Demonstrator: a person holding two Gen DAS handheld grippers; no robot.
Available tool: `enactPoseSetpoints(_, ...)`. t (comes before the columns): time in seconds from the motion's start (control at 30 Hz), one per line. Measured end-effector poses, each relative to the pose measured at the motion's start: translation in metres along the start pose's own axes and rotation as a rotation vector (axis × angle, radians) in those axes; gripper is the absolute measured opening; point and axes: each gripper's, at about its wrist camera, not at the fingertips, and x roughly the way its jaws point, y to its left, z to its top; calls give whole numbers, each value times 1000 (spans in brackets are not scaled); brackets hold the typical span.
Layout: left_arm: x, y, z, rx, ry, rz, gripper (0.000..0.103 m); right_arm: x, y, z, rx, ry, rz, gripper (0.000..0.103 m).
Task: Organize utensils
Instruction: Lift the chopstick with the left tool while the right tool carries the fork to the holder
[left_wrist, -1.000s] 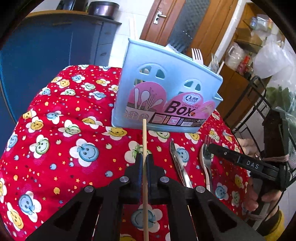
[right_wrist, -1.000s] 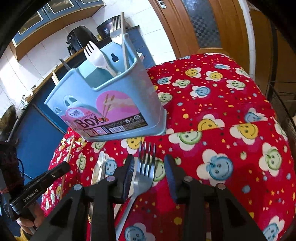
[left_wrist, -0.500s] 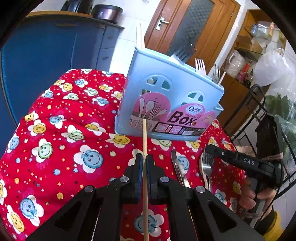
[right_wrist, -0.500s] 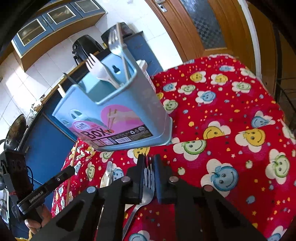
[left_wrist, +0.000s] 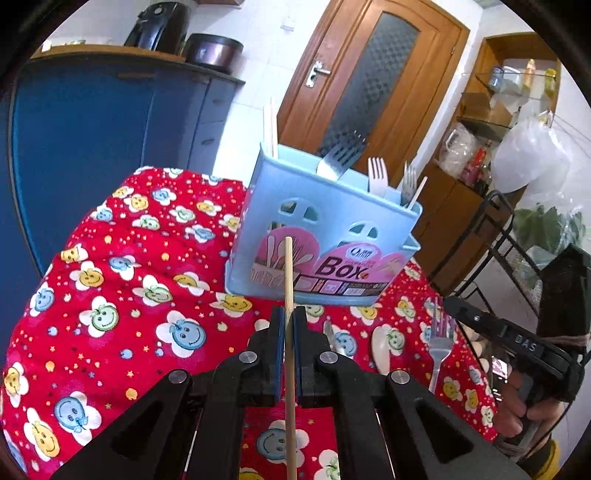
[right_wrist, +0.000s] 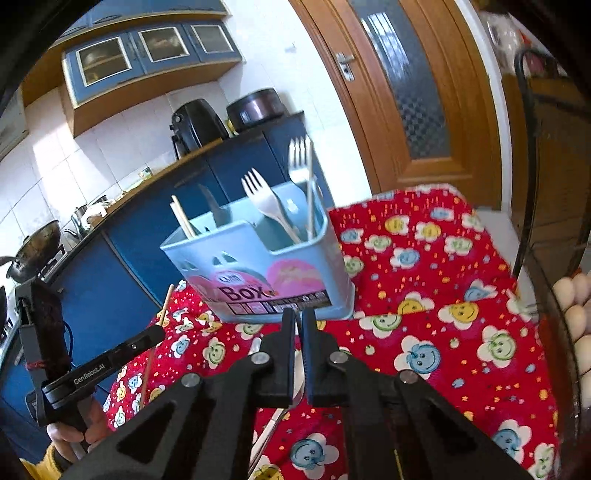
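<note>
A light blue utensil box (left_wrist: 325, 236) stands on the red smiley tablecloth (left_wrist: 122, 302), holding forks, a knife and chopsticks. My left gripper (left_wrist: 288, 317) is shut on a wooden chopstick (left_wrist: 289, 288) that points up toward the box front. My right gripper (right_wrist: 299, 321) is shut on a metal fork (left_wrist: 439, 343), lifted above the cloth; in its own view only the fork's handle (right_wrist: 280, 413) shows under the jaws. The box also shows in the right wrist view (right_wrist: 258, 266). A knife (left_wrist: 330, 334) and a spoon (left_wrist: 382, 349) lie on the cloth before the box.
A blue kitchen cabinet (left_wrist: 92, 122) stands behind the table on the left, a wooden door (left_wrist: 369, 85) behind the box. A black wire rack (left_wrist: 509, 236) and wooden shelves stand to the right. Eggs (right_wrist: 576, 302) sit at the right edge.
Both grippers have risen from the cloth. The right gripper closed on the fork and lifted it. The left gripper carries the chopstick higher, with the box now seen from above its base.
</note>
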Motion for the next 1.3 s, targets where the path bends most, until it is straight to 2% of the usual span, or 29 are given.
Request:
enactPoseSetpoints(0.2,-12,-3,2,5,-27,-5,4,-11,6,2,-2,-30,-5,5)
enactPoseSetpoints(0.47,-22,-2,2,-5,-45,-4,4,-16,-6,0,42,-24,0,5)
enactPoseSetpoints(0.73,-28,-4,8,-7,-83,-16,4,-32,1,11,16,-78,-24,5)
enactPoseSetpoints(1.07,-38,-17,39,20,-194,-24,4,-52,21,41,-57,-158,-55,5)
enactPoseSetpoints(1.3,-43,-32,71,76,-288,-18,4,-58,31,70,-113,-207,-113,5)
